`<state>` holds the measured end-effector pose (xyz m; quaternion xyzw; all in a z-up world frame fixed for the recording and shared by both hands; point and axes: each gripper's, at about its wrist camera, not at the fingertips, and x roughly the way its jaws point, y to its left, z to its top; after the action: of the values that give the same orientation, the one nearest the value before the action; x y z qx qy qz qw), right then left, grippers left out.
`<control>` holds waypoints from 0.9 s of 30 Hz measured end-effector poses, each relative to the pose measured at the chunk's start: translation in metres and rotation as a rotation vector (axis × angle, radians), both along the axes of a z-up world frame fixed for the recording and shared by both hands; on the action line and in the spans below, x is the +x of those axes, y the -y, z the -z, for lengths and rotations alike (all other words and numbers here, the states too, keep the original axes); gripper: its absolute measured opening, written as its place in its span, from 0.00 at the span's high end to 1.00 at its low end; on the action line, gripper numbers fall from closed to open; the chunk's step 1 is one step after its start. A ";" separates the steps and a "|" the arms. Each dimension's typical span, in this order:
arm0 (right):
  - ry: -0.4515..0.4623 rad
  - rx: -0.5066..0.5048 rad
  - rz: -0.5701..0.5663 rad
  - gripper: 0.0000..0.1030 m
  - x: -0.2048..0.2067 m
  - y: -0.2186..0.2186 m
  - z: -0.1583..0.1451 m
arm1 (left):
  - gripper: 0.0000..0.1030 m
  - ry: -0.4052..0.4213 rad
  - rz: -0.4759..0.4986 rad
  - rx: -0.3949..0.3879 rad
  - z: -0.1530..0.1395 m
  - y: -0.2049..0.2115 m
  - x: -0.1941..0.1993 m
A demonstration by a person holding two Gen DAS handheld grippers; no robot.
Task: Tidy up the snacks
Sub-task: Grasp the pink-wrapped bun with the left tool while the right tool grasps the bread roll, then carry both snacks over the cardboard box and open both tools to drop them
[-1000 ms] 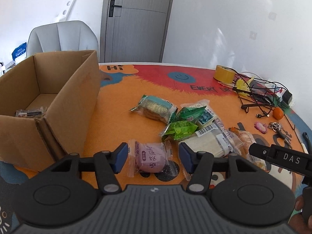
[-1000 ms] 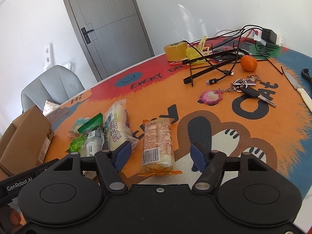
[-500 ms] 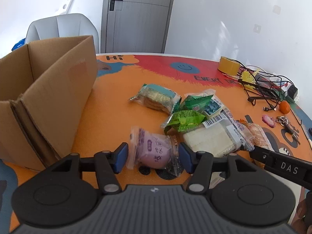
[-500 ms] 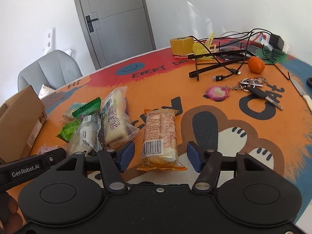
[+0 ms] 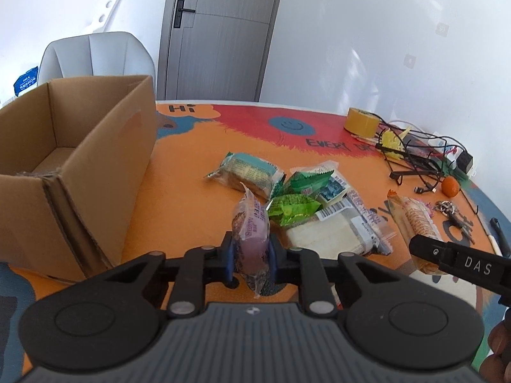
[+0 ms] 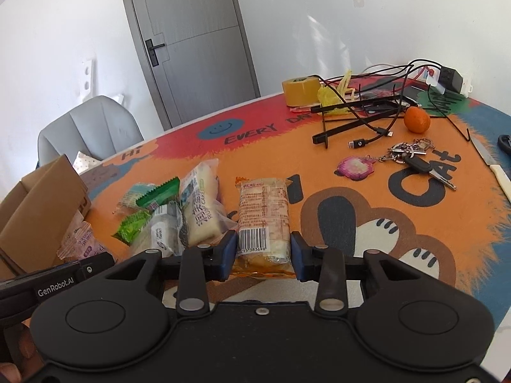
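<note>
My left gripper (image 5: pixel 250 255) is shut on a purple snack packet (image 5: pixel 252 223), which stands on edge between the blue pads. An open cardboard box (image 5: pixel 80 159) sits just to its left. My right gripper (image 6: pixel 263 252) is closing on an orange bread packet (image 6: pixel 263 210); its pads touch both sides of the barcode end. Between the two lie a teal packet (image 5: pixel 249 172), green packets (image 5: pixel 292 207) and a white cake packet (image 5: pixel 335 233). The right wrist view also shows the purple packet (image 6: pixel 81 245) and the box (image 6: pixel 38 210).
On the colourful table mat (image 6: pixel 351 210), to the right, lie a tape roll (image 6: pixel 300 91), tangled cables (image 6: pixel 367 111), an orange (image 6: pixel 416 119), keys (image 6: pixel 412 156) and a knife (image 6: pixel 491 166). A grey chair (image 5: pixel 95 54) stands behind the box.
The left jaws have shut on the purple packet, which has turned from flat to on edge. The right jaws have narrowed from wide apart until they touch the bread packet.
</note>
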<state>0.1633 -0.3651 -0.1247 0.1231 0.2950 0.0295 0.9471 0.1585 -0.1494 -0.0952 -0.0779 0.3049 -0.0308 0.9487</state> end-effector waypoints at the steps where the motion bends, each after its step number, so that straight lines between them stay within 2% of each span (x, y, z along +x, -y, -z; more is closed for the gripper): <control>1: 0.006 -0.002 0.000 0.65 -0.001 -0.001 -0.002 | 0.81 0.008 -0.001 0.000 -0.002 -0.001 -0.002; 27: 0.130 0.035 -0.083 0.65 -0.035 -0.036 -0.045 | 0.81 0.159 -0.063 0.007 -0.062 -0.036 -0.054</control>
<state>0.1280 -0.3294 -0.0794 0.1251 0.2371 0.0820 0.9599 0.1041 -0.1130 -0.0328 -0.0812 0.2261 -0.0062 0.9707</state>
